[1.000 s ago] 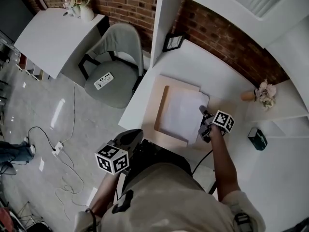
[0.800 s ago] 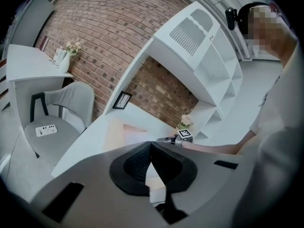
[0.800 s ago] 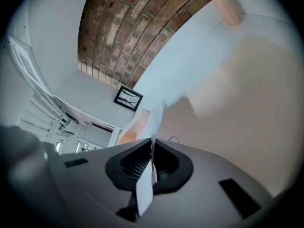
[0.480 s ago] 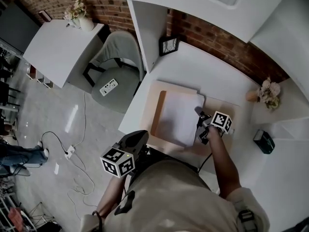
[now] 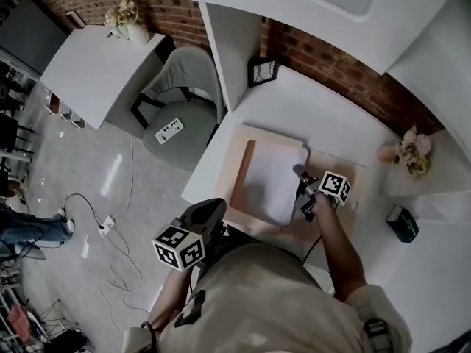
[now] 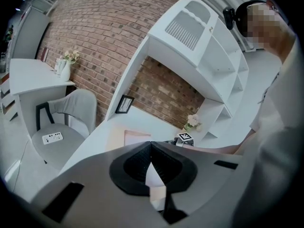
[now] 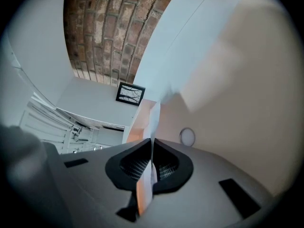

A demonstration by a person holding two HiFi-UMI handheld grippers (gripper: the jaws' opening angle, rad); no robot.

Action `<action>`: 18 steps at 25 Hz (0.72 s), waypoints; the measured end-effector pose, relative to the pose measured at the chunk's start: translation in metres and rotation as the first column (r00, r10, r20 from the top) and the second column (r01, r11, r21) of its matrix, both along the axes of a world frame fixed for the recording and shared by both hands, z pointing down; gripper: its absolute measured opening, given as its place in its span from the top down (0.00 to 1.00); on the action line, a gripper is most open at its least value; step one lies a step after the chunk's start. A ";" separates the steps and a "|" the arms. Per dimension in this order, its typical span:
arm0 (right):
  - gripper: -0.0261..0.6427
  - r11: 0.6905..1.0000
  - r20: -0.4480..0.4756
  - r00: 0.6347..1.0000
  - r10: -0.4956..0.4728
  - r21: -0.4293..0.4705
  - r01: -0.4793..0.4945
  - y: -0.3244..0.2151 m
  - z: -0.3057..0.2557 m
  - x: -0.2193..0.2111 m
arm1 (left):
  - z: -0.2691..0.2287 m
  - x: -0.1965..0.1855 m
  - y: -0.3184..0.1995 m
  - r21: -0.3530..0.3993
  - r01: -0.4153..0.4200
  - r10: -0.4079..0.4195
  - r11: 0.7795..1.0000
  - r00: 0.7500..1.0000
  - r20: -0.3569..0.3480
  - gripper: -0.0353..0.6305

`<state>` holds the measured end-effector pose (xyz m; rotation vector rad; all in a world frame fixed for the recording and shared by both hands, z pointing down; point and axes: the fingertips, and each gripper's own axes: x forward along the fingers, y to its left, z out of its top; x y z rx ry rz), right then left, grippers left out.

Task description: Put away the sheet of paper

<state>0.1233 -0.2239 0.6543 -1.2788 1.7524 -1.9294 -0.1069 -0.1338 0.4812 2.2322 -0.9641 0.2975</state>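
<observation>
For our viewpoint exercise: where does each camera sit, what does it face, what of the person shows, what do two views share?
Head view: on head, facing down at desk; torso, arms, left gripper, right gripper.
Left gripper view: on left gripper, facing brick wall; shut jaws, torso.
Right gripper view: facing along desk; jaws clamp sheet of paper.
Shared: picture frame.

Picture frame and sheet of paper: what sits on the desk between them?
Between the picture frame and the sheet of paper, the head view shows only bare white desk and the rim of the tan board.
</observation>
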 end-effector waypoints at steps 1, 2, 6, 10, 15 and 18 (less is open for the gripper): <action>0.92 1.000 0.005 1.000 0.004 -0.003 -0.004 -0.001 0.000 0.000 | 0.000 -0.002 0.000 0.000 0.008 -0.008 1.000 1.000 -0.001 0.92; 0.92 1.000 0.013 1.000 0.010 -0.008 -0.010 -0.002 0.001 -0.001 | 0.000 -0.003 0.000 -0.001 0.015 -0.015 1.000 1.000 -0.003 0.92; 0.92 0.999 0.037 0.999 0.019 -0.027 -0.018 -0.004 0.004 -0.004 | 0.002 -0.009 0.002 -0.006 0.039 -0.039 0.999 0.999 -0.014 0.92; 0.92 1.000 0.027 1.000 0.005 -0.026 -0.004 -0.007 0.005 -0.007 | 0.004 -0.012 0.001 -0.002 0.054 -0.054 0.999 0.998 -0.024 0.92; 0.92 1.000 0.004 1.000 -0.001 -0.030 0.001 -0.009 0.005 -0.007 | 0.005 -0.019 0.002 -0.002 0.068 -0.068 0.998 0.997 -0.034 0.92; 0.92 0.999 -0.005 1.000 -0.003 -0.034 0.003 -0.010 0.004 -0.008 | 0.004 -0.024 0.001 -0.004 0.077 -0.077 0.997 0.996 -0.036 0.92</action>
